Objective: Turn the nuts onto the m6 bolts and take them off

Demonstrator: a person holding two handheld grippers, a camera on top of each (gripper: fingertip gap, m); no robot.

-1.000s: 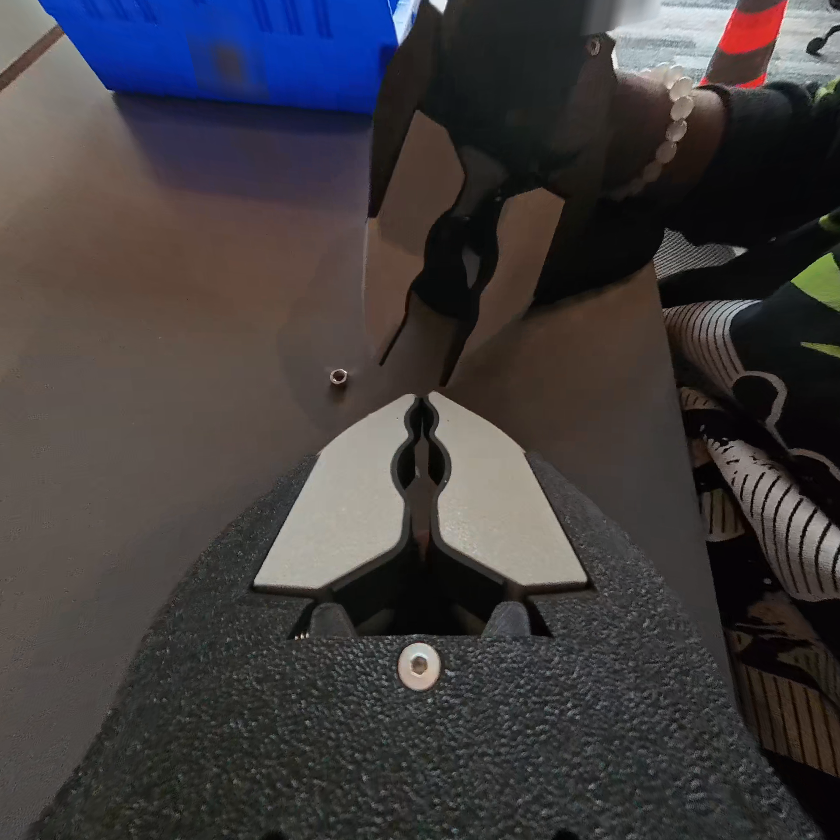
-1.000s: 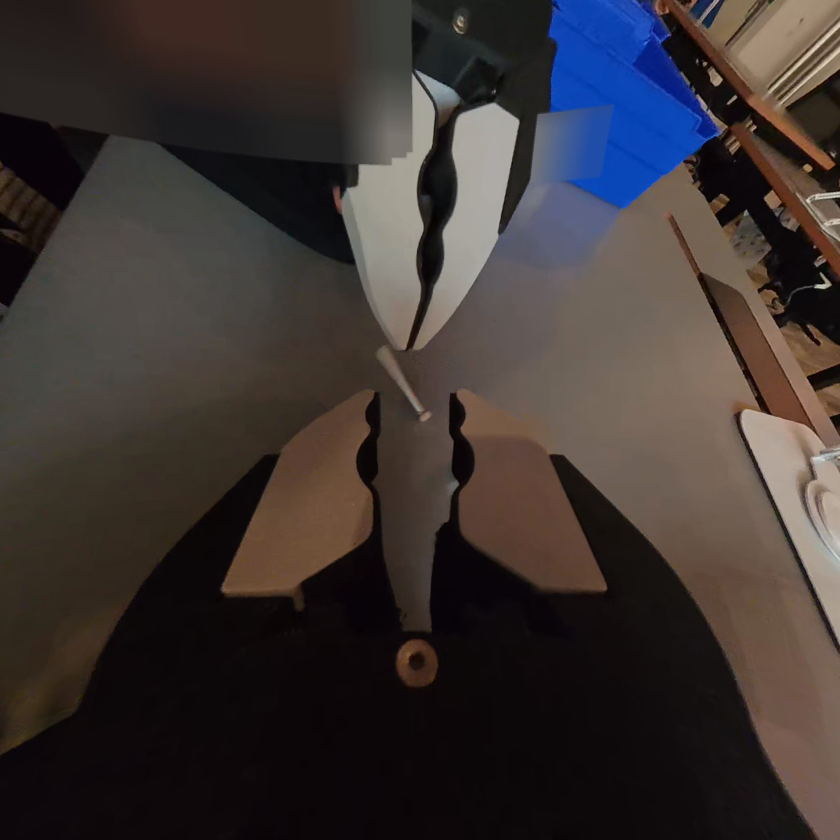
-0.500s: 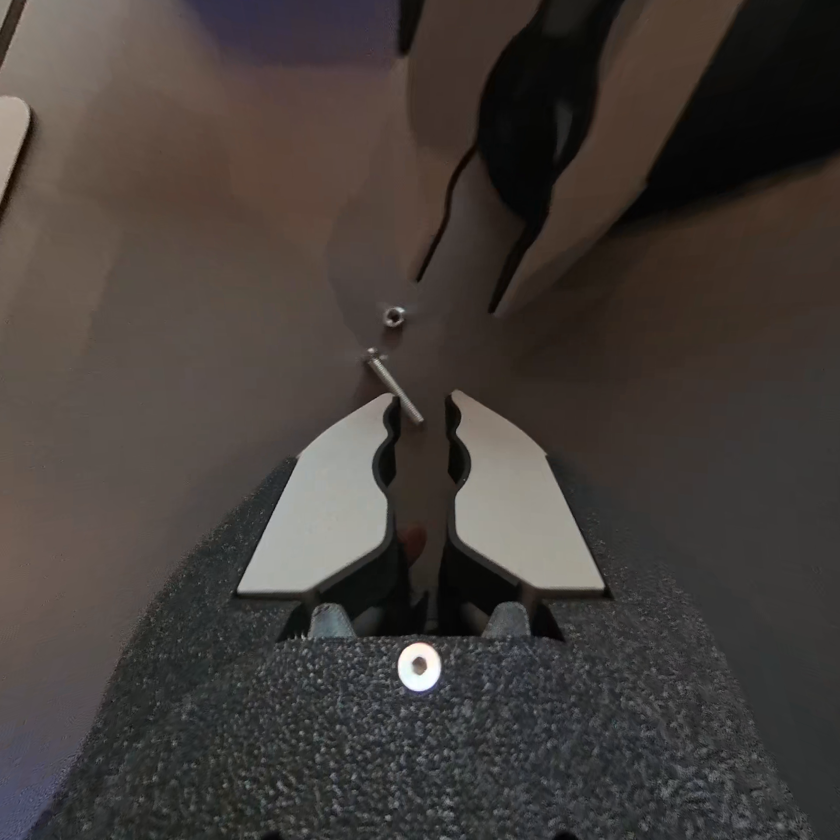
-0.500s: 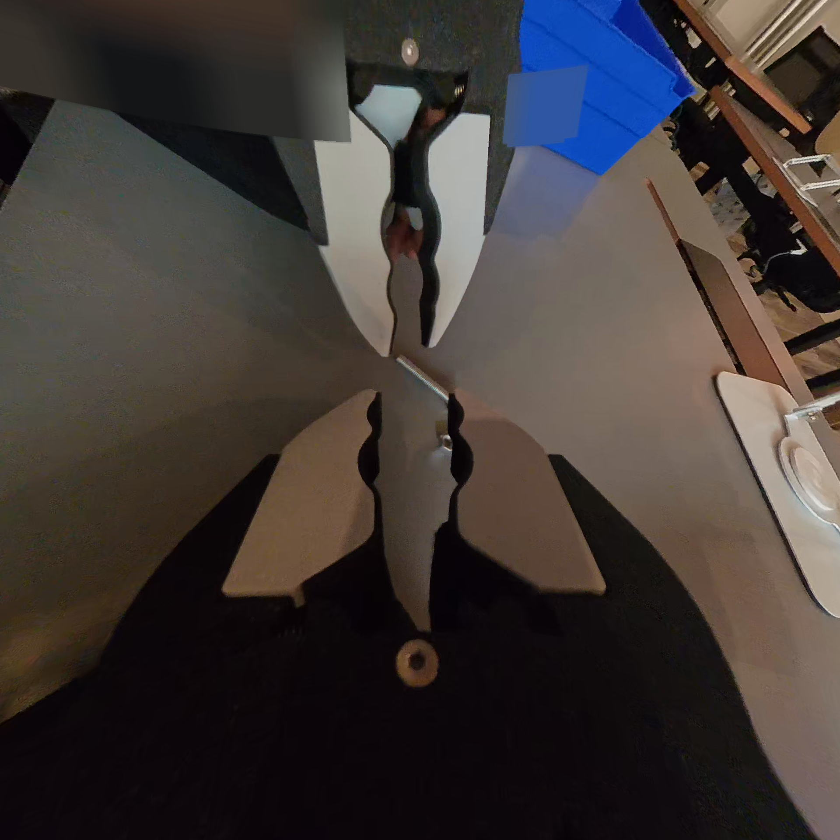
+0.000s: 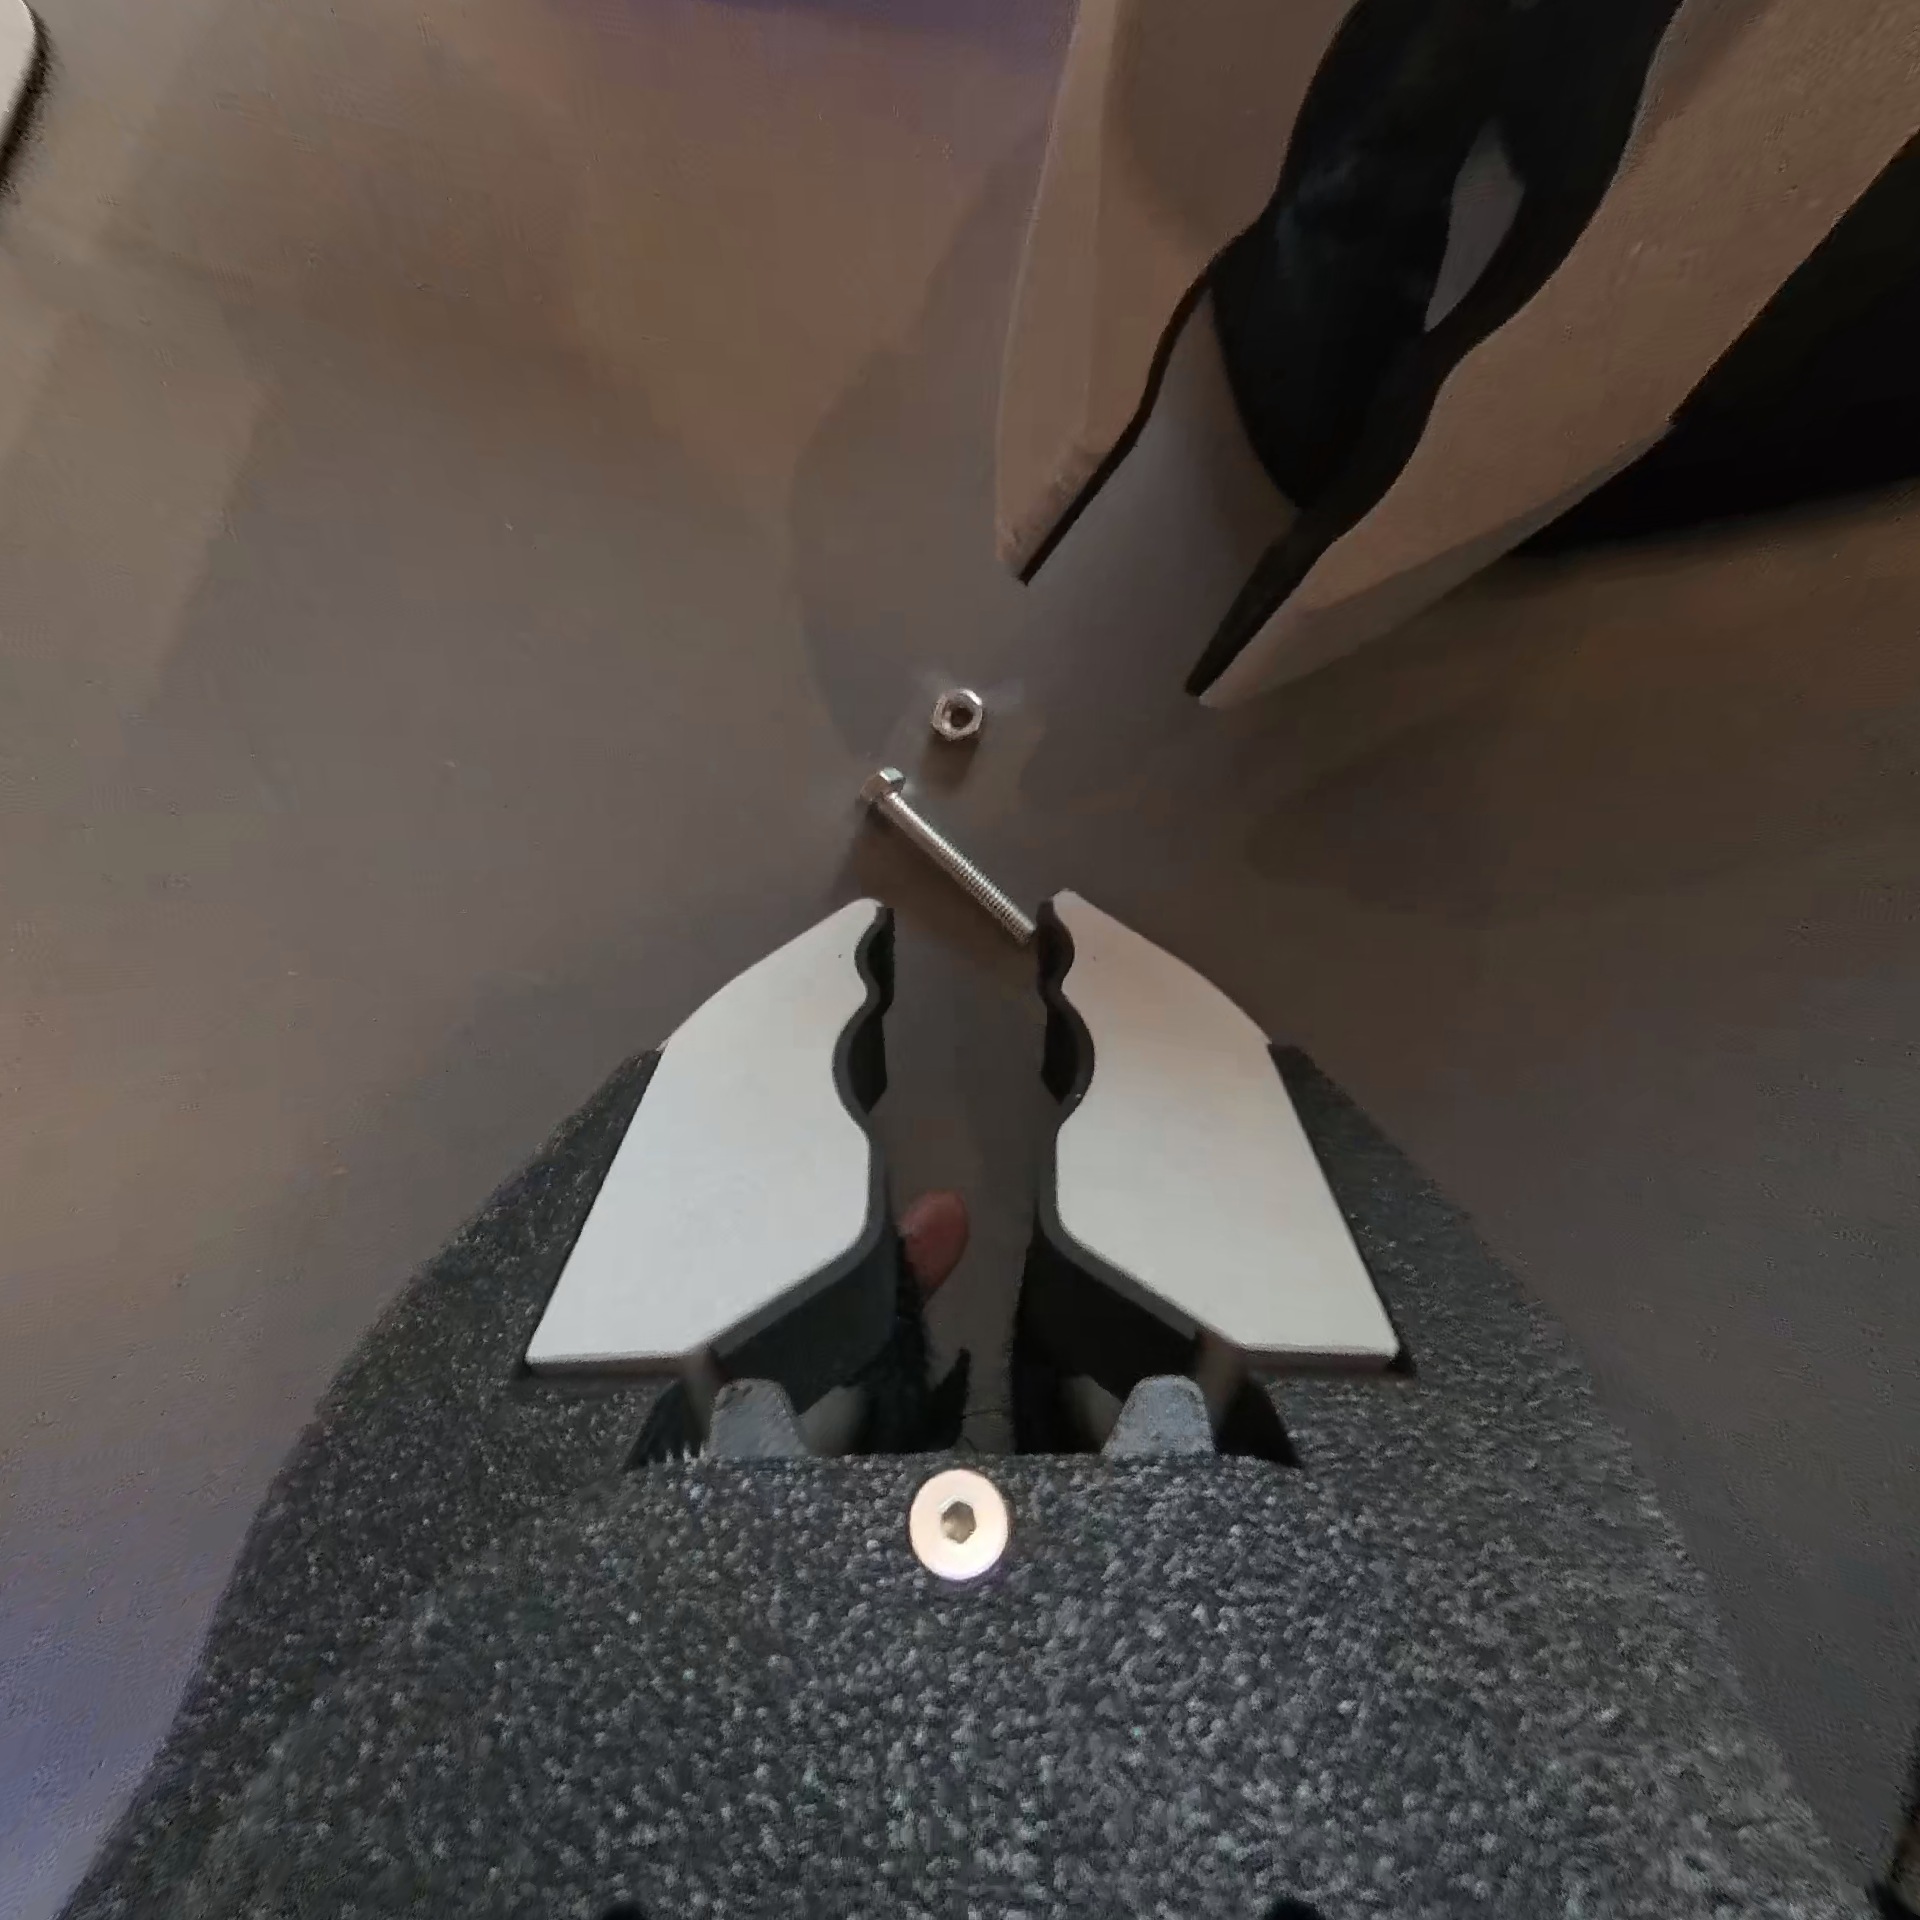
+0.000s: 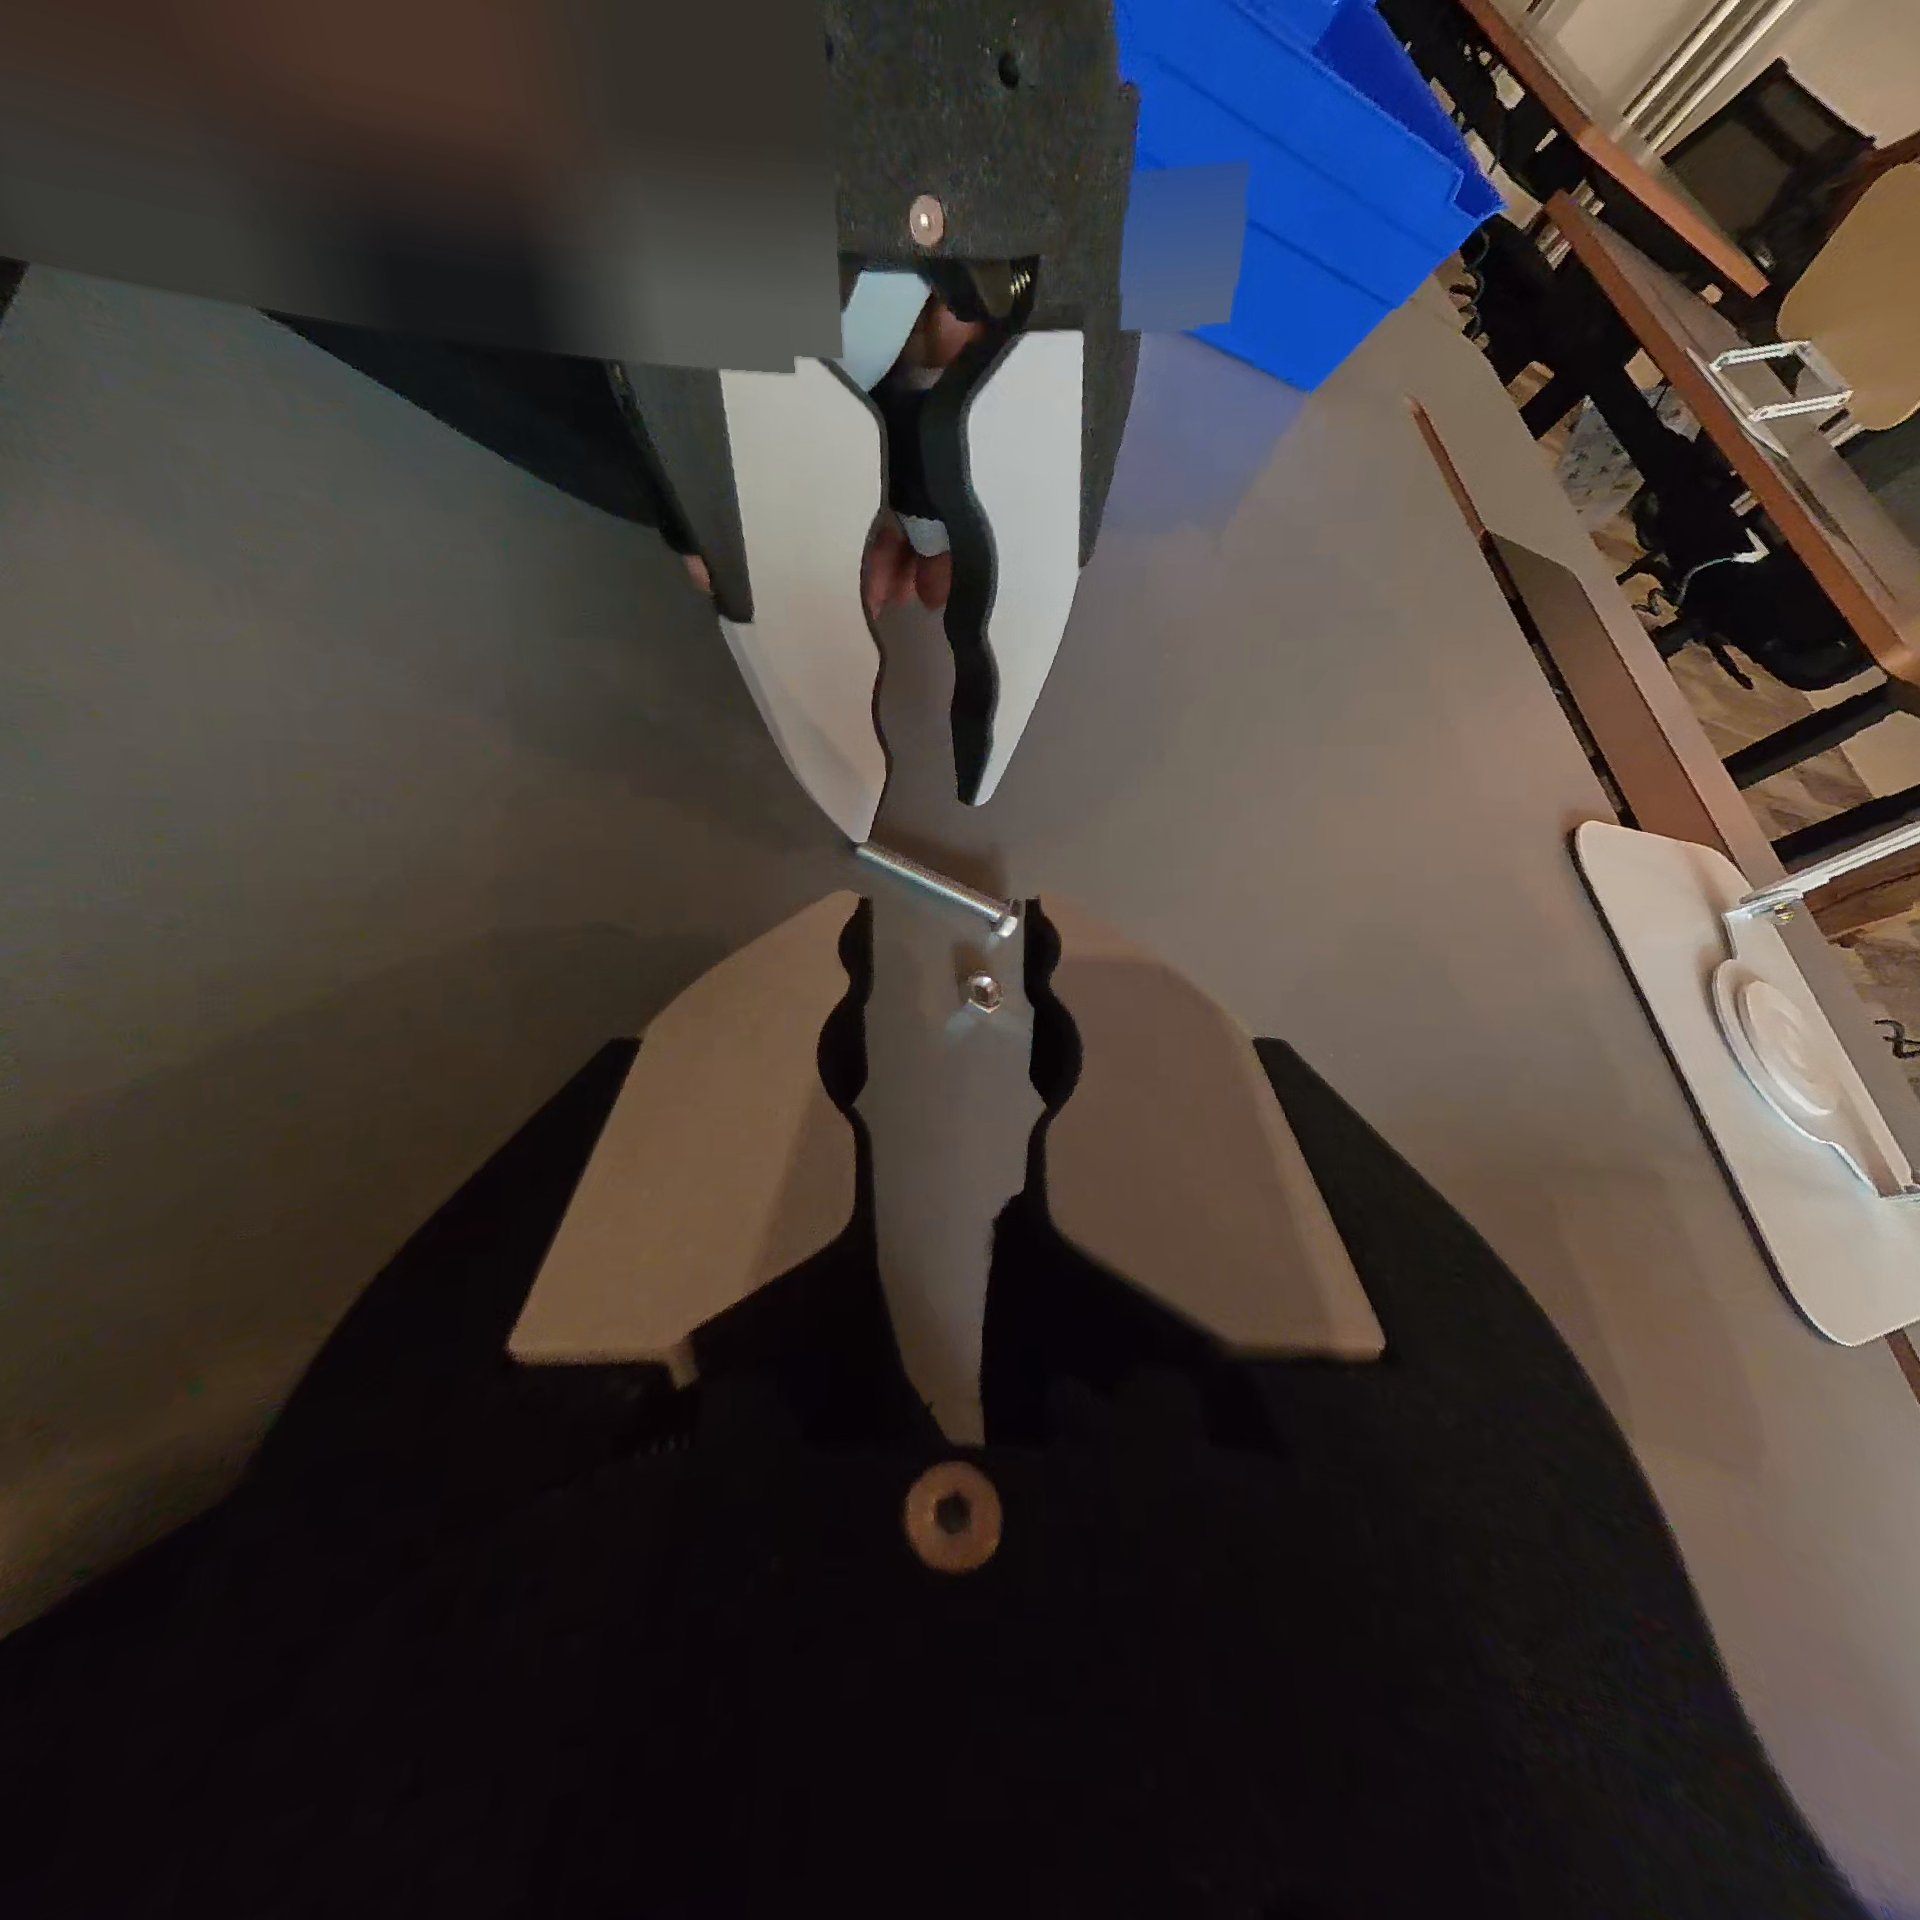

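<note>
Steel bolt [image 5: 951, 868] lies flat on the table [image 5: 416, 623] — nut [image 5: 958, 714] loose just beyond its head. Your left gripper [image 5: 966, 914] and right gripper [image 6: 945, 914] both stand apart, clamping nothing — bolt between their tips.

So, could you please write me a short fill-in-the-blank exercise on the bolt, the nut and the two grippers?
1. The bolt lies flat on the ____.
2. The nut is ____ from the bolt.
3. Both the left gripper and the right gripper are ____.
4. The bin beyond the left gripper is ____.

Missing words: table; separate; open; blue
</note>
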